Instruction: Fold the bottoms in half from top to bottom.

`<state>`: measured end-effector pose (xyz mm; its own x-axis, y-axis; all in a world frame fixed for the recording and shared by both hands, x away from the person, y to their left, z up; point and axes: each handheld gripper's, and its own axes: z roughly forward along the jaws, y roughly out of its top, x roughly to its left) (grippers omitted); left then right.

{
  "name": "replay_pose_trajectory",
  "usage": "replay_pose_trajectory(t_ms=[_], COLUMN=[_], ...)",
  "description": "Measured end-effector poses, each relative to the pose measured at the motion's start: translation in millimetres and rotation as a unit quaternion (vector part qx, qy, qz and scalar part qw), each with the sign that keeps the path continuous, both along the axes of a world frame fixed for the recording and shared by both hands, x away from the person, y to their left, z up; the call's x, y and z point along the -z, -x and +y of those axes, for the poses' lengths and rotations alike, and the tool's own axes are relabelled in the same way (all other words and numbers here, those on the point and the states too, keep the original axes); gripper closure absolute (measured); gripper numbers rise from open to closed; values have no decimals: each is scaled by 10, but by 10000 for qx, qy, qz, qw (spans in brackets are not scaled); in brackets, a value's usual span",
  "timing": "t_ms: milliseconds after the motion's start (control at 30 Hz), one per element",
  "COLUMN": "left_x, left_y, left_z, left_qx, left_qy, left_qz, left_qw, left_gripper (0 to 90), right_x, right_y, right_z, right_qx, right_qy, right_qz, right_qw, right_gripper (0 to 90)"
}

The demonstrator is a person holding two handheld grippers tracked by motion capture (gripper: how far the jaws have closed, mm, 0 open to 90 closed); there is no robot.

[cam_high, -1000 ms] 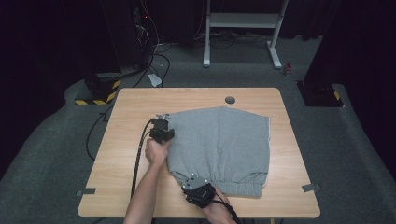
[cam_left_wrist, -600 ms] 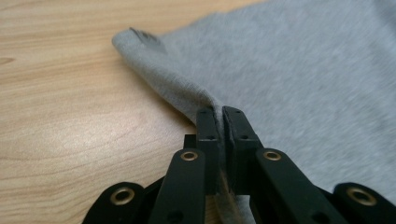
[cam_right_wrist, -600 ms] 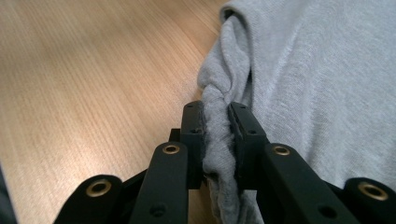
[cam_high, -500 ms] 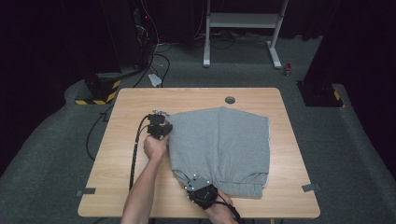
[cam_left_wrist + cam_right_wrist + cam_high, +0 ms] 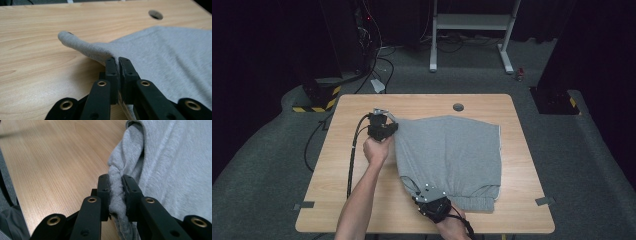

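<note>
Grey knitted fabric garment (image 5: 452, 152), soft and jersey-like, lies spread flat over the middle and right of the pale wooden worktop (image 5: 337, 165), with a gathered, ribbed band along its near edge toward 5 o'clock and a thin pale seam down its 3 o'clock side. No brand, label or writing can be read on it.

At 10 o'clock of the cloth, the left tool (image 5: 383, 126) pinches a corner; the left gripper view shows its black jaws pressed together on a thin fold of the garment (image 5: 160, 55), a small tongue of fabric lifted and sticking out past them over bare wood. At 6 o'clock, the right tool (image 5: 428, 196) clamps the near corner; the right gripper view shows a thick bunched roll of cloth (image 5: 172, 162) squeezed between its jaws, which stand slightly apart around it.

The high view alone takes in a round grommet hole (image 5: 458, 107) at 12 o'clock on the worktop, the grey carpet floor (image 5: 272, 165), and a white metal frame (image 5: 472, 22) beyond.
</note>
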<state>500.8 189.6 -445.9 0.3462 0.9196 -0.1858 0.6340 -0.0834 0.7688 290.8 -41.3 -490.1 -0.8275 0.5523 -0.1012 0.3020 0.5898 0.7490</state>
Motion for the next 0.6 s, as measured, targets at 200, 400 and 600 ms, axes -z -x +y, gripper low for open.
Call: replay_pose_trajectory(t_ms=[200,400,600], left_x=[-56,-102,-176], left_y=[30,49,55], left_z=[59,158,209], left_qx=[-16,-25,27], left_qy=[41,128,135], left_qz=[-99,-95,-104], left_qw=[9999,9999,9999], left_gripper=[859,860,860], right_x=[-90,-181,-233], right_y=[3,-23,-28], right_z=[-39,-44,-30], right_qx=[-18,-82,-122], right_qy=[-62,-194,-271], right_qz=[-4,54,97], right_qw=[10000,9998,9995], right_gripper=[783,784,784])
